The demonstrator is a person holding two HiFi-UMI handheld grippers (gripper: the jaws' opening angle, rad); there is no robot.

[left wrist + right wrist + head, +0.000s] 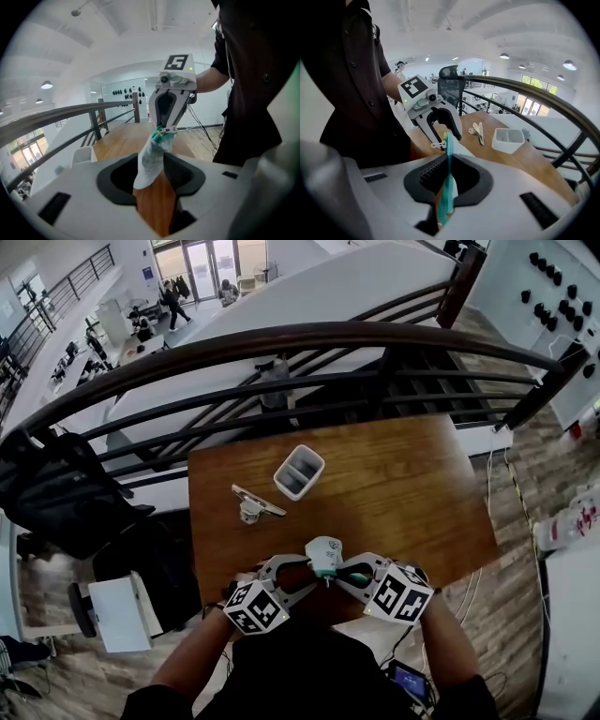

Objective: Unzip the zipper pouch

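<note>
A small white zipper pouch (324,554) with a teal zipper hangs above the near edge of the wooden table (412,493), between my two grippers. My right gripper (343,575) is shut on its teal zipper edge (449,164), which runs thin and upright between the jaws. My left gripper (307,574) faces it from the left. In the left gripper view the white fabric (150,161) lies in the gap of the left gripper (157,177), whose pads stand clear of it. The silver pull (169,130) sits at the pouch's top.
A white two-compartment bin (299,472) and a metal clip (255,502) lie at the table's far left. A dark curved railing (281,338) runs just behind the table. A black bag (56,493) sits off to the left.
</note>
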